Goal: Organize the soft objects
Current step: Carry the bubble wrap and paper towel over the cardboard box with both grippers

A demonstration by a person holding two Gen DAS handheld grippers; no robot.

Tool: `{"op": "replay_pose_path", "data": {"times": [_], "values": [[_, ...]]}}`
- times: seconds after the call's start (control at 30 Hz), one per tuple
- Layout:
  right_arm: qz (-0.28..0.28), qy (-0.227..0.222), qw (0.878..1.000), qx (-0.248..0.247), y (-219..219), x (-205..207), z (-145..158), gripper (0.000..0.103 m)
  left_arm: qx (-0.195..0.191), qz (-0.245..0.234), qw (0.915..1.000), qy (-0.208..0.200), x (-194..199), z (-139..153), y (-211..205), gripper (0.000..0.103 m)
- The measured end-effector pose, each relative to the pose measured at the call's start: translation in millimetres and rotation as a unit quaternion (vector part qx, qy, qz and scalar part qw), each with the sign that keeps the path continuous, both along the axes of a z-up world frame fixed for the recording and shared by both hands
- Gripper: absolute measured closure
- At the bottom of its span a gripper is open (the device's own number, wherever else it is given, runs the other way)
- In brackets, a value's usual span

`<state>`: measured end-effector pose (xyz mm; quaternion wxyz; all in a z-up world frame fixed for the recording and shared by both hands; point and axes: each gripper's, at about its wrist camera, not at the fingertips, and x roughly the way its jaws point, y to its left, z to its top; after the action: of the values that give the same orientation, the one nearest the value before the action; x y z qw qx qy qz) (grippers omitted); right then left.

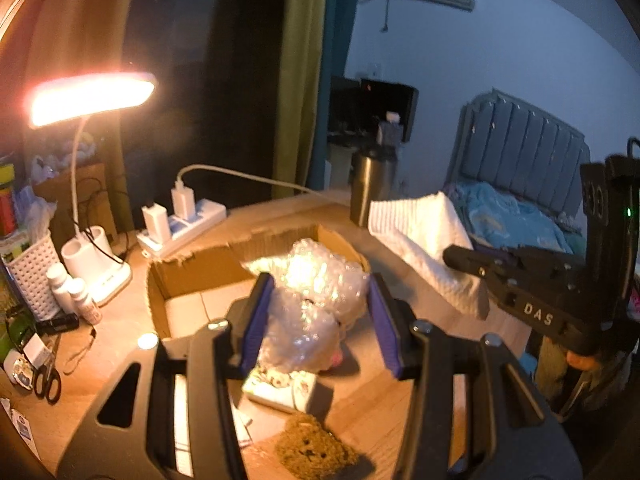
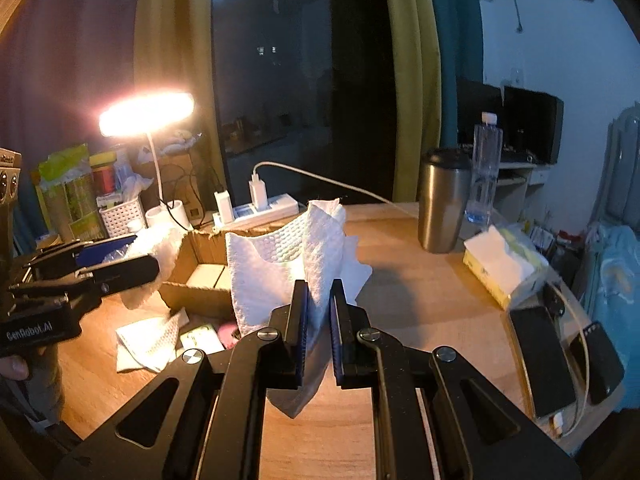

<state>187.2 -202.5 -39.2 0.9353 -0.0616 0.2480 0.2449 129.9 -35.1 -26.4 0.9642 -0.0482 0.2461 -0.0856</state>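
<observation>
We hold bubble wrap (image 1: 308,312) in our left gripper (image 1: 316,320) and a paper towel (image 2: 280,264) pinched in the right gripper (image 2: 318,336), the cardboard box (image 2: 200,268) at 10 o'clock; either could slip.

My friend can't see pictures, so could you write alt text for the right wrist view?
The right gripper pinches a white paper towel above a wooden desk. Left of it, the left gripper holds bubble wrap over an open cardboard box, under a lit desk lamp.
</observation>
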Motion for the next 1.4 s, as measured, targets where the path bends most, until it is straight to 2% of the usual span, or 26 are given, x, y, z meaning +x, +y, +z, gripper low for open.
{"op": "replay_pose_path", "data": {"times": [0.37,0.63,0.87,0.97,1.1,1.4], "values": [[0.013,-0.038,0.999,-0.012,25,13,32,0.092,-0.011,0.032,0.9978,-0.057,12,39,34,0.054],[0.019,-0.051,0.998,-0.018,35,36,46,0.092,-0.016,0.051,0.9955,-0.079,34,52,52,0.054],[0.022,-0.052,0.998,-0.017,43,62,48,0.092,-0.02,0.068,0.9941,-0.083,59,53,67,0.054],[0.021,-0.049,0.998,-0.017,45,73,46,0.091,-0.018,0.071,0.9939,-0.082,72,49,70,0.054],[0.02,-0.036,0.999,-0.019,49,91,37,0.091,-0.021,0.078,0.9949,-0.061,94,32,75,0.054],[0.026,0.019,0.999,-0.028,59,131,-9,0.091,-0.028,0.086,0.9959,0.006,132,-19,79,0.054]]}}
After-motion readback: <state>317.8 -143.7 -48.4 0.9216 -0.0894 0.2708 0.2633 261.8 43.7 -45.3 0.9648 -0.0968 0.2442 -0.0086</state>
